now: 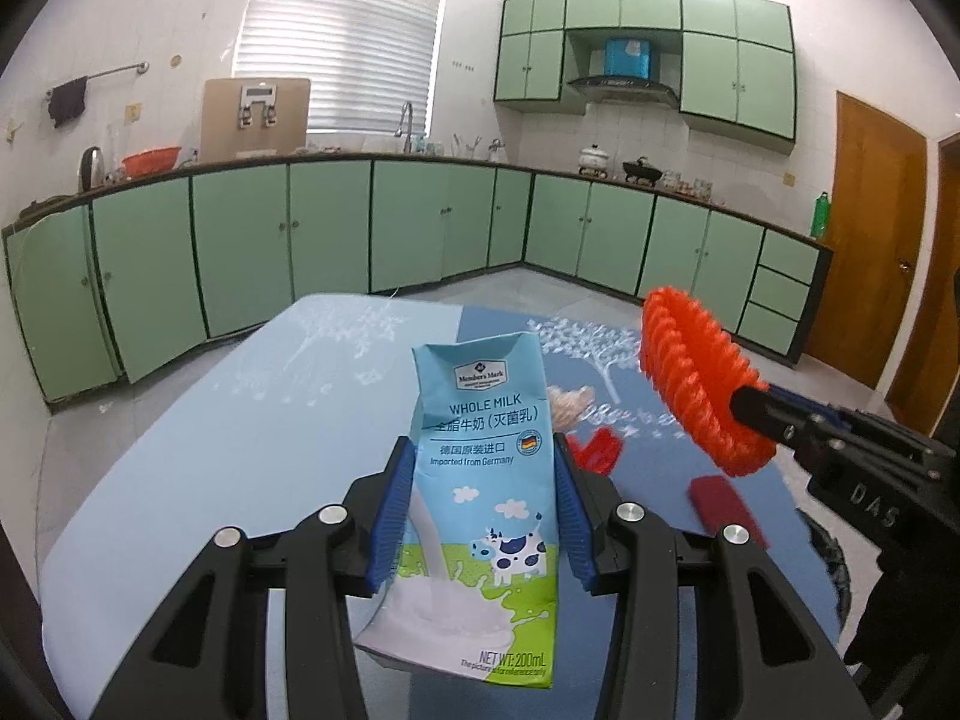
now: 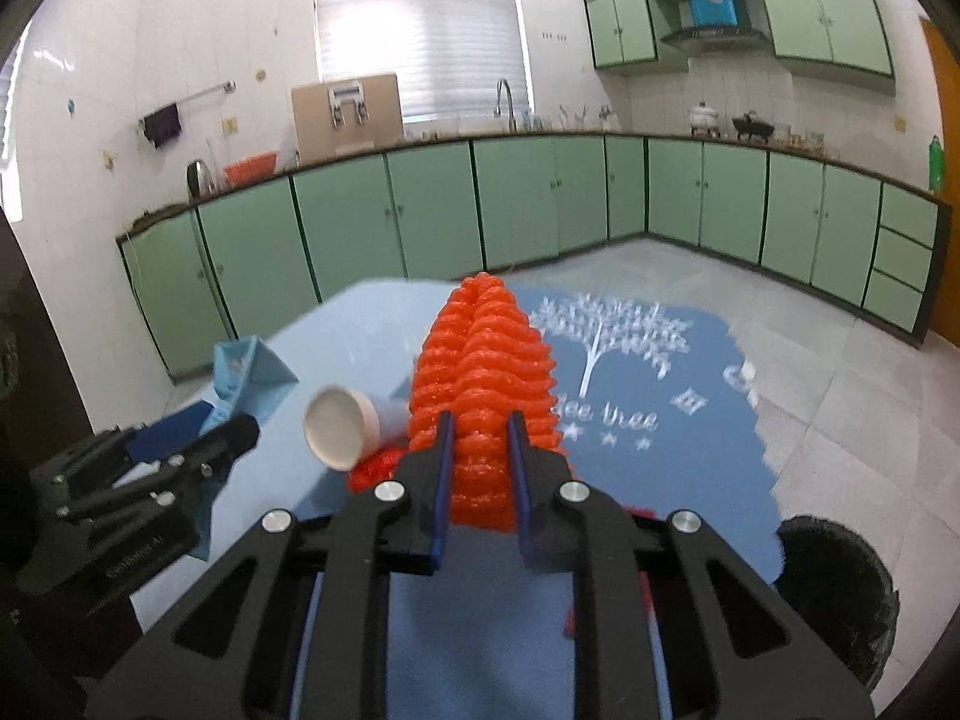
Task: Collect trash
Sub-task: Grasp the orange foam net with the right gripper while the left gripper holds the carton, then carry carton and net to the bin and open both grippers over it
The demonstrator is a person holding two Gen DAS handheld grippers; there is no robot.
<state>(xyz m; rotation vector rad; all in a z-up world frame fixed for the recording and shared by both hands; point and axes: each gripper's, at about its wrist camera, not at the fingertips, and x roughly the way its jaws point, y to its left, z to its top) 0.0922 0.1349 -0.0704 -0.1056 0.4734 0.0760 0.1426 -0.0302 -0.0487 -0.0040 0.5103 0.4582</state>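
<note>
left gripper (image 1: 485,516) pinches a light-blue whole-milk carton (image 1: 480,480) upright — right gripper (image 2: 480,480) is clamped on an orange foam-net sleeve (image 2: 480,384) above the blue-clothed bench (image 1: 198,468).

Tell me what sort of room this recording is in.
A home kitchen, most likely: green cabinets under a long counter, a sink faucet below the window, and a range hood with pots nearby.

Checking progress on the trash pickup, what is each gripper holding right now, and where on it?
The left gripper clamps the milk carton by its two side faces, around mid-height. The right gripper pinches the orange foam net at its near end.
</note>
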